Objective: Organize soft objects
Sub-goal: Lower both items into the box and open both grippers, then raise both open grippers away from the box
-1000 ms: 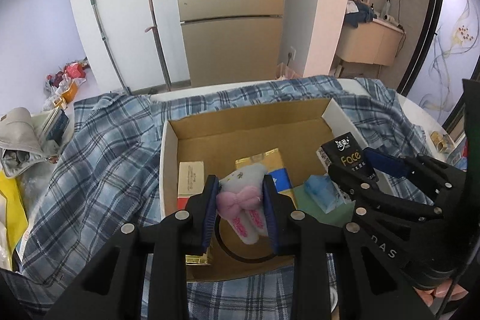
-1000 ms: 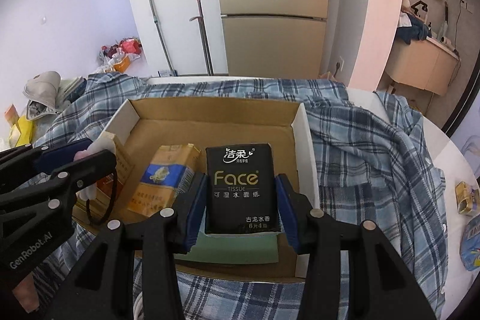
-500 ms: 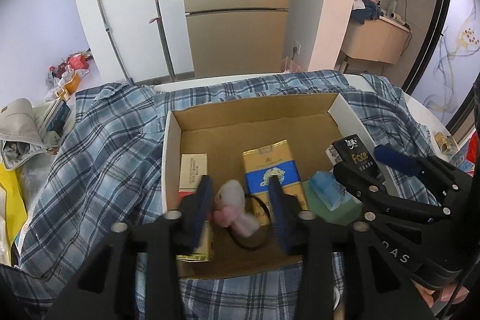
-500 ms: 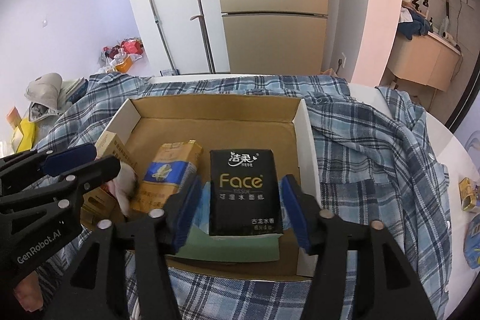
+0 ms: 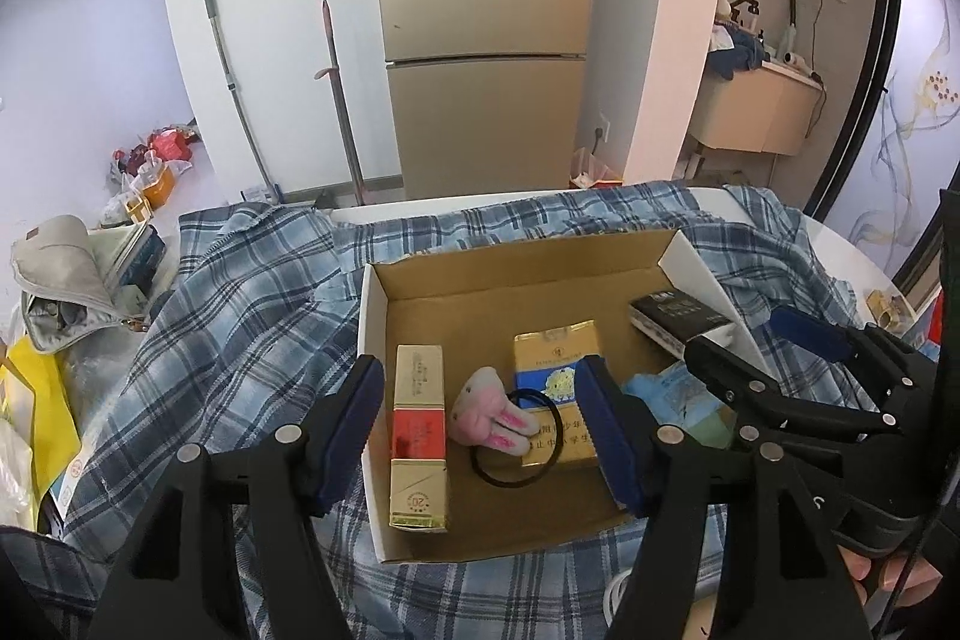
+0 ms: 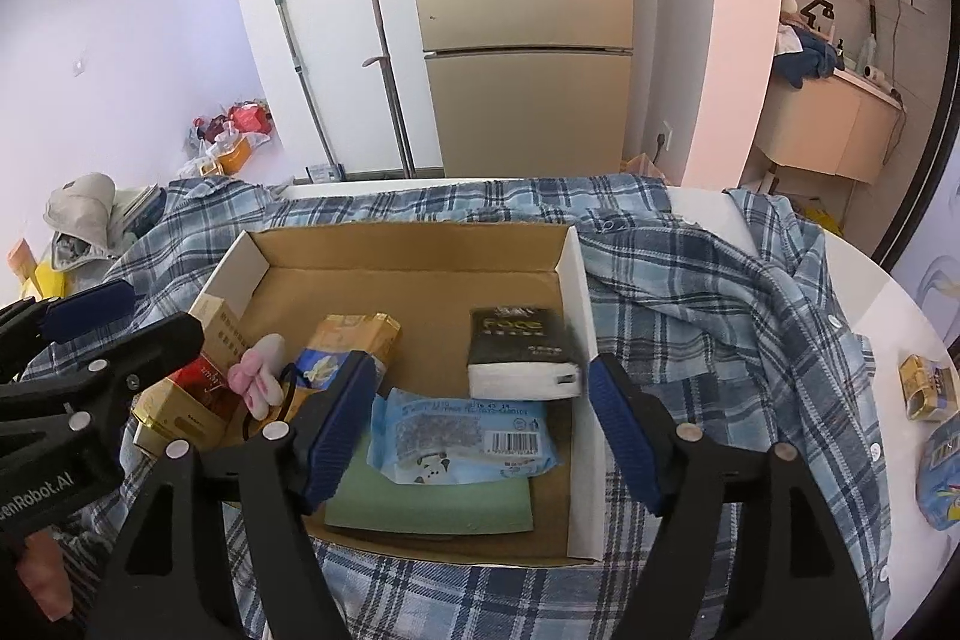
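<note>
An open cardboard box (image 5: pixel 372 340) (image 6: pixel 576 316) sits on a blue plaid shirt. A pink plush bunny hair tie (image 5: pixel 489 415) (image 6: pixel 258 376) lies in it, partly on a gold-and-blue pack (image 5: pixel 555 376) (image 6: pixel 348 346). A black Face tissue pack (image 6: pixel 519 358) (image 5: pixel 675 319) lies blurred by the right wall, above a blue wipes packet (image 6: pixel 456 430) on a green pad (image 6: pixel 432 508). My left gripper (image 5: pixel 483 430) is open and empty above the bunny. My right gripper (image 6: pixel 483 427) is open and empty over the wipes.
A red-and-gold carton (image 5: pixel 420 430) lies at the box's left. The plaid shirt (image 6: pixel 720 316) covers a white table (image 6: pixel 888 304). Small packets (image 6: pixel 924 388) lie at the table's right edge. A grey bag (image 5: pixel 66 280) and clutter sit at the left.
Both grippers opened and pulled back. The bunny hair tie dropped from the left gripper into the box. The black tissue pack left the right gripper and now lies in the box.
</note>
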### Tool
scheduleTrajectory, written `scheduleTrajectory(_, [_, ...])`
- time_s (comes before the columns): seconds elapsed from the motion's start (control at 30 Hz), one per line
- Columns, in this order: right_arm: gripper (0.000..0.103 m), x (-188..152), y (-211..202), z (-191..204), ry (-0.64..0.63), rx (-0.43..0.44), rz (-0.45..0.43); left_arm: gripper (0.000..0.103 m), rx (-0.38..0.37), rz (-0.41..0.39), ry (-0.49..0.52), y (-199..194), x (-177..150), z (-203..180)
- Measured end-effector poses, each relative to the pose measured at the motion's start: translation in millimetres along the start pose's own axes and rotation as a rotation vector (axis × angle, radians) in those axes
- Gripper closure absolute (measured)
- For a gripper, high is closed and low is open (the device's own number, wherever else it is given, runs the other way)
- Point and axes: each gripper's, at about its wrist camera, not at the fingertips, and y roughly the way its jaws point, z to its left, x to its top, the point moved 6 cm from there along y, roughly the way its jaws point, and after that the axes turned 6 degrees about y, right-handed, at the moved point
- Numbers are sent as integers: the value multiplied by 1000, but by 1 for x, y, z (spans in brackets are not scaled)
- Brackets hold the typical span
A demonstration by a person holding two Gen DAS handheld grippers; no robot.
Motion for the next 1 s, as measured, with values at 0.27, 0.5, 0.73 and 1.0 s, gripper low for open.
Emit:
scheduleTrajectory(0.27, [31, 7, -26, -3, 41, 5, -25, 35, 50, -65, 31, -28, 7, 0])
scheduleTrajectory(0.5, [30, 11, -80, 2, 45, 33, -116, 35, 39, -198, 35, -97, 13, 2])
scheduleTrajectory(0.73, [28, -1, -129, 13, 15, 68, -174, 26, 18, -302, 92, -160, 0, -17])
scheduleTrajectory(1.0, [10, -27, -173, 12, -32, 37, -256, 14, -1, -425, 79, -204, -28, -22])
